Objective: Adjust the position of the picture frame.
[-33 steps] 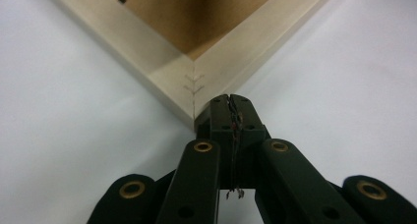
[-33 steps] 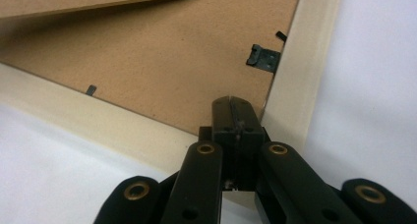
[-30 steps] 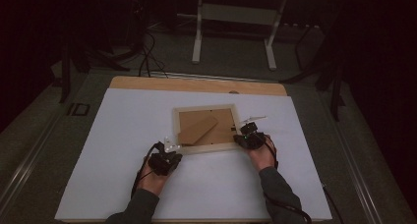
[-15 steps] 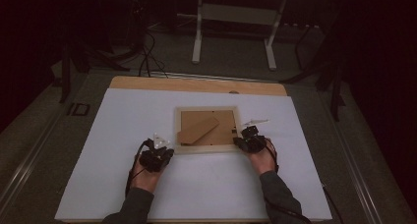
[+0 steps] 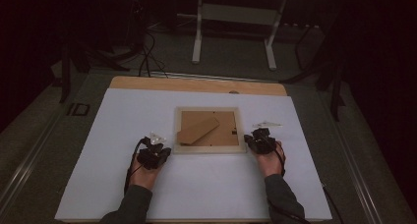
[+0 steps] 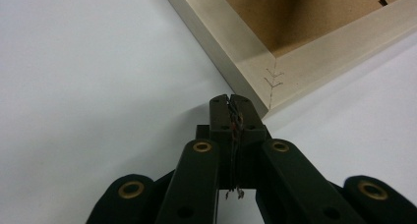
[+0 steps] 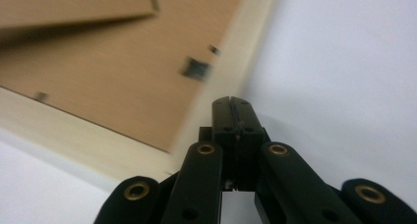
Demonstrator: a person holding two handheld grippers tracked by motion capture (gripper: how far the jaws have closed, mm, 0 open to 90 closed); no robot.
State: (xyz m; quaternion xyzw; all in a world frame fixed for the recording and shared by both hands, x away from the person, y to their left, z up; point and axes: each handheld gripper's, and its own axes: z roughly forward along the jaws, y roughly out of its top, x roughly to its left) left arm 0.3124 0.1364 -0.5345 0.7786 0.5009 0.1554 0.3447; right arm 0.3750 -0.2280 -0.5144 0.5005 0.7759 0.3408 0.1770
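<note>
- Up top, a picture frame (image 5: 210, 129) lies face down in the middle of the white tabletop (image 5: 118, 126), pale wooden border around a brown backing board (image 5: 223, 135).
- Its brown easel stand (image 5: 198, 129) lies slanted across that backing, running from the near left corner up toward the right.
- Left tool (image 5: 156, 148) sits just off the frame's near left corner, held in the person's left hand (image 5: 143, 174), a dark sleeve coming in from the bottom edge.
- Over to the left gripper view: the left tool (image 6: 230, 100) is clenched, jaws pressed flat together with nothing between them but a thin strand of wire at the seam.
- Its tip points right at the frame corner (image 6: 273, 81), very near it; whether it touches, can't tell. You can see the mitre joint with small V-shaped staples across it.
- Right tool (image 5: 256, 137) is at the frame's right edge, near the lower end, held in the right hand (image 5: 269, 160).
- Right gripper view: right tool (image 7: 231, 102) clenched too, jaws shut tight on nothing, tip over the frame's pale border (image 7: 216, 101) where it meets the white tabletop.
- That picture is blurred, but a small dark retaining tab (image 7: 195, 68) shows on the backing near the edge.
- Behind the tabletop, a white stand (image 5: 235, 27) and cables (image 5: 147, 52) on the dim floor.
</note>
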